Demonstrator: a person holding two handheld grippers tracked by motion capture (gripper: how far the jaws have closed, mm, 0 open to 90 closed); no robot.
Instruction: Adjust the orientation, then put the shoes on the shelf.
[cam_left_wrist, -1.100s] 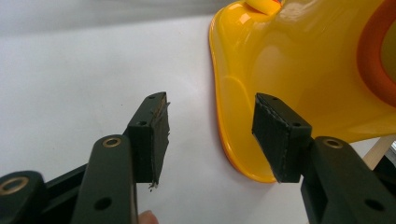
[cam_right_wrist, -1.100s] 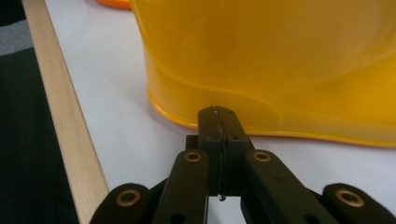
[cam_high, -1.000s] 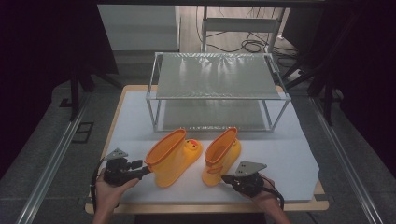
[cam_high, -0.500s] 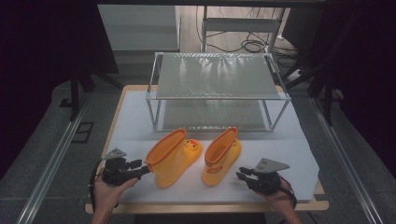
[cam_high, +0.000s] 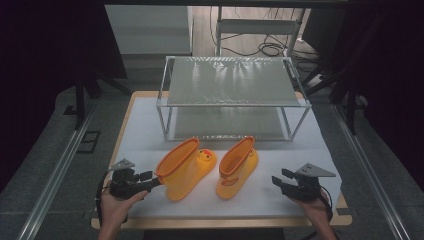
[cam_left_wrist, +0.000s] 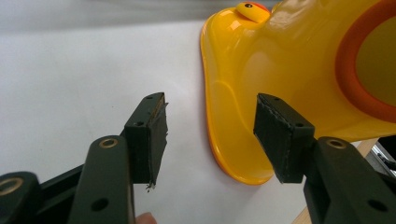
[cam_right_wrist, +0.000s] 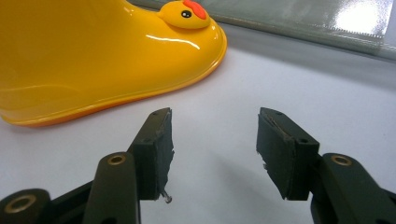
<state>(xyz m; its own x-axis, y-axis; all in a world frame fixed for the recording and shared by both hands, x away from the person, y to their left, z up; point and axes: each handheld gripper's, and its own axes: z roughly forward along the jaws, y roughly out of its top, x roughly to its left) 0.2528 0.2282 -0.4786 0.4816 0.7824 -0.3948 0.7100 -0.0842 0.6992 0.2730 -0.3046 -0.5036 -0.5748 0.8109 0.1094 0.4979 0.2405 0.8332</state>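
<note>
Yellow rubber fills the lower middle of the high view: two small rain boots with orange-rimmed openings lie tipped over on the white mat (cam_high: 150, 125) that covers the table. The left boot (cam_high: 182, 167) carries a little duck face on its toe and points toward the upper right; nothing can be seen inside its opening. The right boot (cam_high: 239, 167) lies just beside it, apart from it, toe toward the lower left, its orange cuff toward the rack.

Your left gripper (cam_high: 147, 180) sits at the lower left of that view, its jaws spread wide and right at the cuff of the left boot; whether they touch it you cannot tell from above. In the left gripper view the same jaws stand wide with nothing clamped between them, the boot's sole edge (cam_left_wrist: 224, 140) lying in the gap and the right-hand jaw close against the yellow shaft.

Your right gripper (cam_high: 281, 181) is at the lower right, well clear of the right boot, jaws wide and holding nothing. In the right gripper view that boot (cam_right_wrist: 102, 60) lies in the upper left, only white mat between the pads.

Behind both boots, in the upper middle, stands a two-tier metal rack (cam_high: 232, 82) with mesh shelves, both bare.
</note>
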